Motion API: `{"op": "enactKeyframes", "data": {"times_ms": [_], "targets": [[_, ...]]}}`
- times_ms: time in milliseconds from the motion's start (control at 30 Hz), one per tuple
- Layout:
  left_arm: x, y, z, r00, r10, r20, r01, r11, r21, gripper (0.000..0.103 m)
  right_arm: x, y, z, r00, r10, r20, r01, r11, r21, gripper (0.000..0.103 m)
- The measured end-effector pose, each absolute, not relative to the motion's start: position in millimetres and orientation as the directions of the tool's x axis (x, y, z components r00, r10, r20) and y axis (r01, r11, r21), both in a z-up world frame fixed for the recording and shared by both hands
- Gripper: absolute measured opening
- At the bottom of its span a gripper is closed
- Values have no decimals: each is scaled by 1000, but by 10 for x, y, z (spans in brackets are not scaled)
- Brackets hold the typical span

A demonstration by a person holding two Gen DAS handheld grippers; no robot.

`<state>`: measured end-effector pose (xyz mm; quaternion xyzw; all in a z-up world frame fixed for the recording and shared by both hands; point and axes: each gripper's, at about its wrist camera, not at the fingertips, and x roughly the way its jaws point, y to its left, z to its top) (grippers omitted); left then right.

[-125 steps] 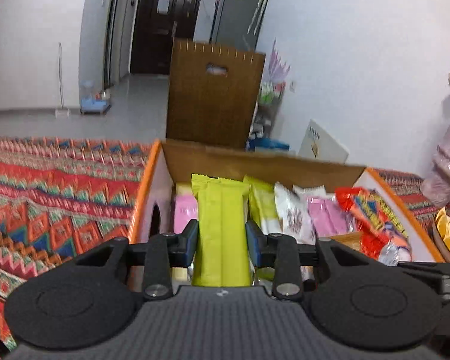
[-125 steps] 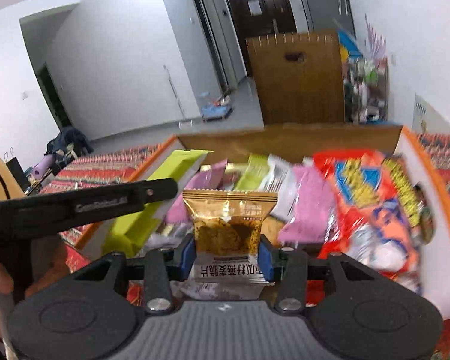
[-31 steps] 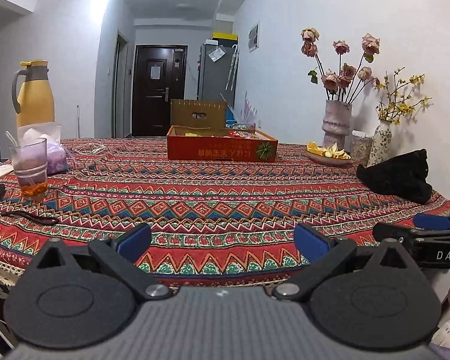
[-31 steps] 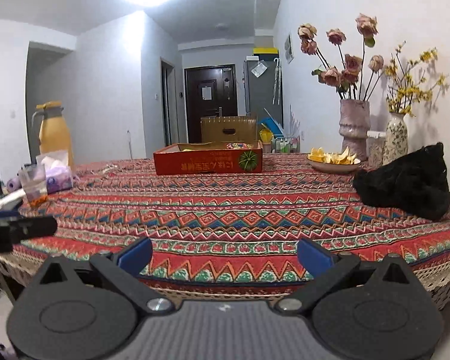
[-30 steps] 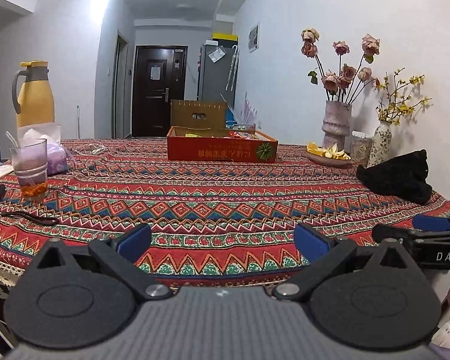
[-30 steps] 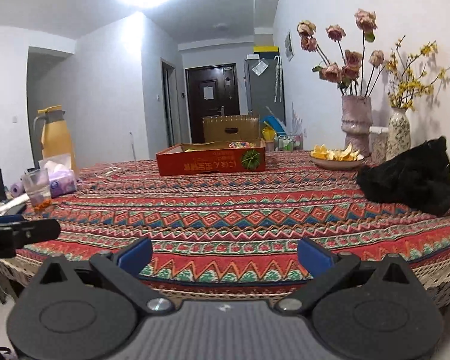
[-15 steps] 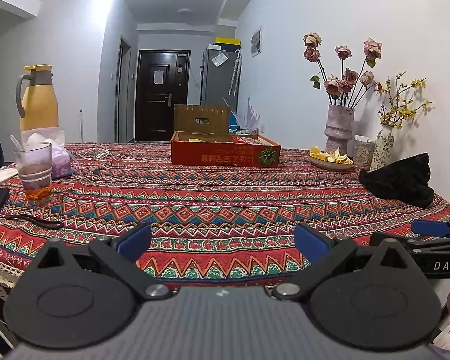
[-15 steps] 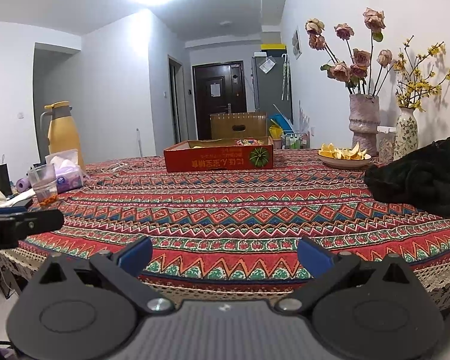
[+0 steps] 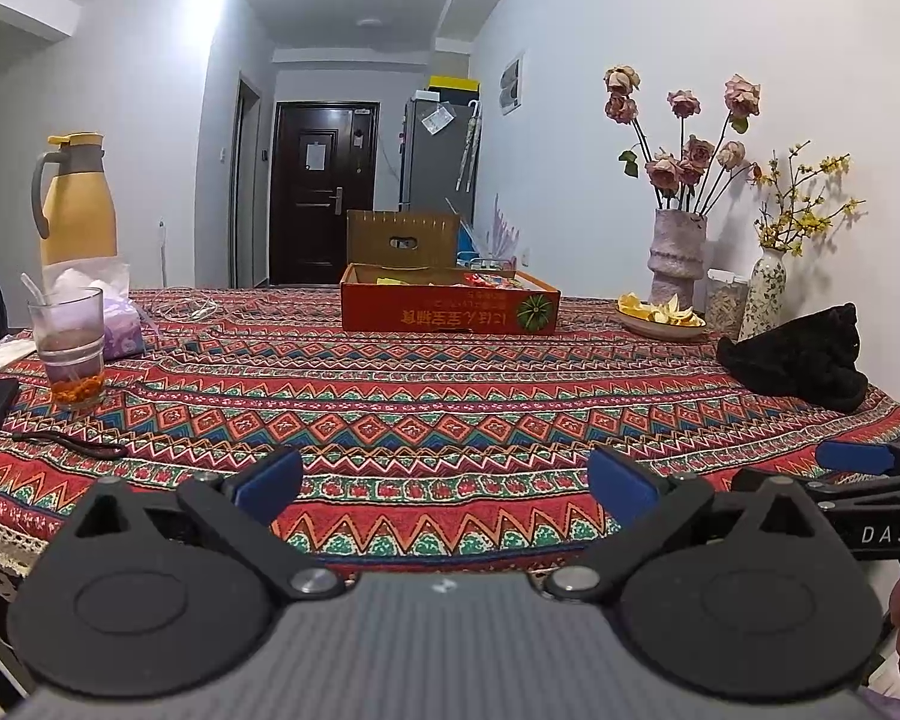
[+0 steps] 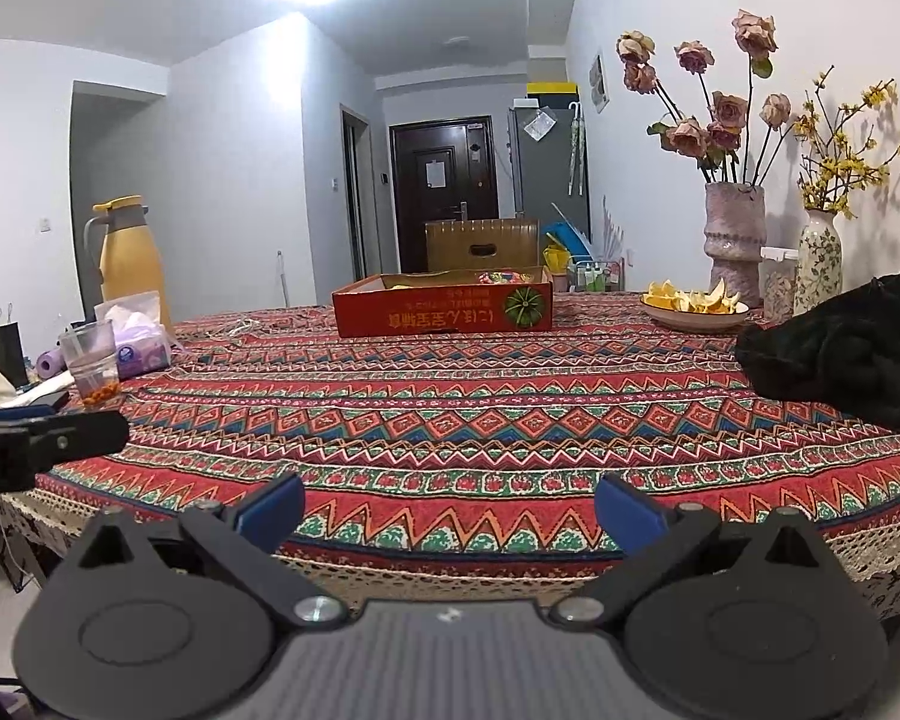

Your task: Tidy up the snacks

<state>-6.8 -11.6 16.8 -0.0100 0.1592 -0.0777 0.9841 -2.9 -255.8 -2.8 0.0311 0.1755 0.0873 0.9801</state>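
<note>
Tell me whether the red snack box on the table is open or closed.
Open. The red snack box has no lid across its top, and colourful snack packets show above its rim.

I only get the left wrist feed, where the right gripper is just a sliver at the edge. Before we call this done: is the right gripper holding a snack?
Observer: No. The right gripper is wide open, with nothing between its fingers.
Operator: Good. Is there anything further left than the glass, outside my frame?
Observer: Yes. A purple roll lies just left of it, next to a small black bag.
</note>
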Motion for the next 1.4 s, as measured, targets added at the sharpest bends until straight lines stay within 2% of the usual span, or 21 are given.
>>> {"op": "enactKeyframes", "data": {"times_ms": [1400], "targets": [[-86, -124, 181, 938, -152, -312, 147, 988, -39, 103, -23, -2553, -47, 920, 188, -344, -164, 982, 96, 103]]}}
